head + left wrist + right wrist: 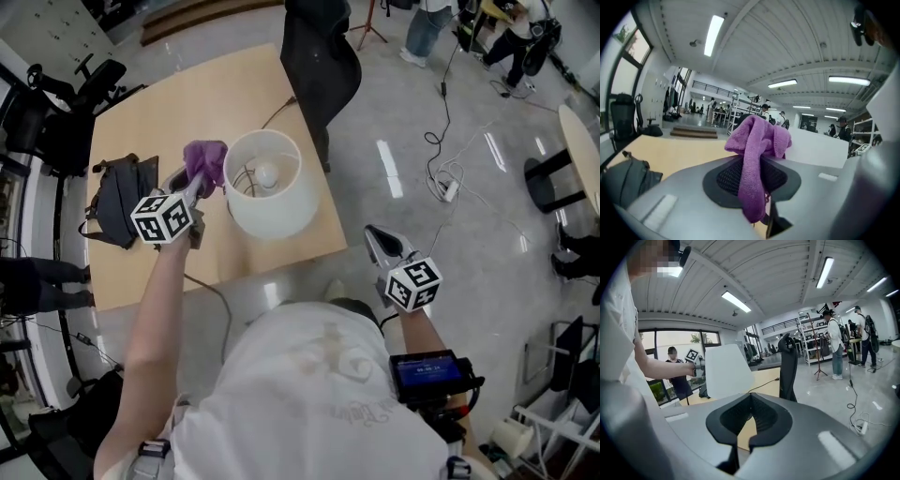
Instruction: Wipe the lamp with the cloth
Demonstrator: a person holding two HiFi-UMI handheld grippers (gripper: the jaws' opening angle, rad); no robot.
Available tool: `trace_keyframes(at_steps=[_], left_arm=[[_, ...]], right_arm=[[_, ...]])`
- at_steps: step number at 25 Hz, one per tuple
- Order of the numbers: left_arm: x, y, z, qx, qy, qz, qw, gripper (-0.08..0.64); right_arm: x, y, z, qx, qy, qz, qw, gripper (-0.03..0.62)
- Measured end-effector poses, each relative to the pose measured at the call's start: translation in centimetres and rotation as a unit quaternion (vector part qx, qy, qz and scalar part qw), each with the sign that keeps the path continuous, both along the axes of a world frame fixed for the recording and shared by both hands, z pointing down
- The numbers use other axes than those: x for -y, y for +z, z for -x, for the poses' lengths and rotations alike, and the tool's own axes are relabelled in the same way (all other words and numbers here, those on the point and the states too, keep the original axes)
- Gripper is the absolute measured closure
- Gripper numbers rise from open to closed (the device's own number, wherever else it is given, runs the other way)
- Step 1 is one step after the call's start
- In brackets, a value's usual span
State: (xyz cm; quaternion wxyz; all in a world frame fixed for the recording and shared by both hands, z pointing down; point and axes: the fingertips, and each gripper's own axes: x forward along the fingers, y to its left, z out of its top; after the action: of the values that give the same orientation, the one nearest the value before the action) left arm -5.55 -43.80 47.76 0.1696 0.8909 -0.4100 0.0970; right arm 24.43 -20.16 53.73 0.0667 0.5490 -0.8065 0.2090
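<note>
Head view: lamp [265,183] stood on the table [159,103], white shade open at top, bulb visible inside. Left gripper [194,187] sat just left of the lamp w/ the purple cloth [206,161] bunched at its tip, right by the shade's left rim; couldn't tell if touching. Right gripper [382,242] hung well right of the lamp, off the table, over the floor. Left gripper view: jaws about half closed and clamped on the cloth [757,154], a fold sticking up past the pads and a tail hanging down; lamp [818,147] just behind and to the right. Right gripper view: jaws together, nothing btwn them; lamp [726,371] ahead and to the left, well apart. Judgement: cloth looked soft, limp, light, so a mid-fold pinch should hold it. Shade looked thin and light, prob. easy to dent or tip, so light strokes, and steady it low down w/ the free gripper.
</note>
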Motion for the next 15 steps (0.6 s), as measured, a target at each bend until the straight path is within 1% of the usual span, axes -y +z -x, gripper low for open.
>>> trace_keyframes(at_steps=[4,5,6,7,9,11,13,14,15], left_arm=[[-0.3,-8.2,-0.4,0.037,-0.006,-0.066,0.9971,0.469],[-0.8,-10.0,-1.0,0.055,0.001,-0.08,0.9953,0.469],[-1.3,-11.3,-1.8,0.081,0.013,-0.094,0.9922,0.469],[-1.9,-12.1,-2.8,0.114,0.028,-0.106,0.9875,0.469],[-3.0,-12.7,-4.9,0.184,0.055,-0.122,0.9738,0.469],[-3.8,-12.6,-6.6,0.239,0.076,-0.124,0.9602,0.469],[-4.5,-12.1,-8.1,0.284,0.101,-0.113,0.9468,0.469],[-4.8,-11.8,-8.8,0.309,0.116,-0.105,0.9381,0.469],[-5.2,-11.3,-9.5,0.336,0.133,-0.094,0.9275,0.47]], right_arm=[[1.8,0.6,-0.4,0.004,-0.027,0.006,1.0,0.58],[2.3,0.8,-0.3,0.007,-0.035,0.006,0.999,0.578],[2.7,0.9,-0.1,0.011,-0.043,0.005,0.999,0.58],[3.1,1.1,0.0,0.015,-0.05,0.004,0.999,0.579],[3.7,1.3,0.3,0.024,-0.062,0.003,0.998,0.58],[4.1,1.6,0.6,0.034,-0.072,0.002,0.997,0.58],[4.4,1.8,0.8,0.044,-0.08,0.001,0.996,0.579],[4.6,1.9,0.7,0.048,-0.082,0.001,0.995,0.578],[4.8,2.1,0.6,0.051,-0.083,0.0,0.995,0.579]])
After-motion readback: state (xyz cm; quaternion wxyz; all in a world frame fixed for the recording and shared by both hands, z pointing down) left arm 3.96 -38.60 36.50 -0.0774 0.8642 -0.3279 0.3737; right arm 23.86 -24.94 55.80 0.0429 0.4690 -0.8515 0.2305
